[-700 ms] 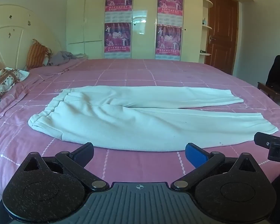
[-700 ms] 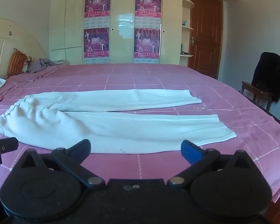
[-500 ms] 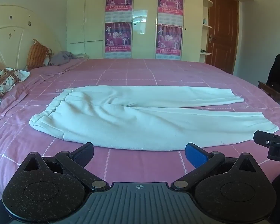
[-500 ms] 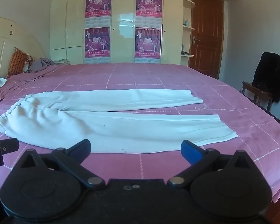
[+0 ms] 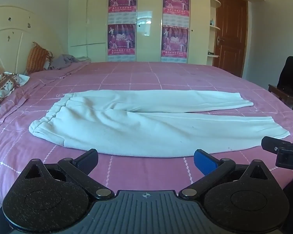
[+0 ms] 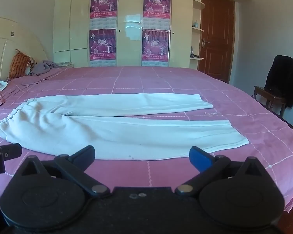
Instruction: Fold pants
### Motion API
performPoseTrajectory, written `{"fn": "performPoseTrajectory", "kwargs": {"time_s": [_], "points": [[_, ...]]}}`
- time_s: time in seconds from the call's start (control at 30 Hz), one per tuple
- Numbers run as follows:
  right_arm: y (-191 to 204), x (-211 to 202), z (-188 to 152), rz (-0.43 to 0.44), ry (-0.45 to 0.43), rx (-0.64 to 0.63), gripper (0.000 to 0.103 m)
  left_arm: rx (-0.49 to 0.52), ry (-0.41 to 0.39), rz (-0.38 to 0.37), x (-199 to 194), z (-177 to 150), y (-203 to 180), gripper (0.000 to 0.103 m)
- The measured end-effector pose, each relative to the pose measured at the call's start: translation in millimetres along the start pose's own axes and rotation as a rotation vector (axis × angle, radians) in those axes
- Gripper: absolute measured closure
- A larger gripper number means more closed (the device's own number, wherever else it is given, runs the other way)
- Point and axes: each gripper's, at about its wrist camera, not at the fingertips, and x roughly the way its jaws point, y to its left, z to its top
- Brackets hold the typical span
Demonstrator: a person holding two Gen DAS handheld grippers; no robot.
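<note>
White pants [image 5: 146, 124] lie flat on the pink bed [image 5: 156, 74], waistband to the left and both legs stretched to the right, slightly spread apart. They also show in the right wrist view [image 6: 115, 128]. My left gripper [image 5: 145, 160] is open and empty, just short of the pants' near edge. My right gripper [image 6: 141, 157] is open and empty, near the front leg's near edge. The right gripper's tip shows at the right edge of the left wrist view [image 5: 279, 148].
Pillows [image 5: 37, 58] and a grey cloth [image 5: 64, 61] lie by the headboard at the left. A wardrobe with posters [image 5: 148, 23] stands behind the bed. A chair with a dark garment [image 6: 281, 83] stands at the right, near a brown door [image 6: 216, 37].
Both grippers have drifted very slightly; the pants appear a touch closer and lower in view. Both jaws stay open and the pants have not moved.
</note>
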Motion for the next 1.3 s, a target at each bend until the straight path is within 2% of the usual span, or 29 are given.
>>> {"fn": "performPoseTrajectory", "kwargs": {"time_s": [1.3], "points": [[0.0,-1.7,4.3,0.010,0.006,0.011,0.000,0.024,-0.012,-0.008,-2.9,-1.8,-5.0,0.000]]}}
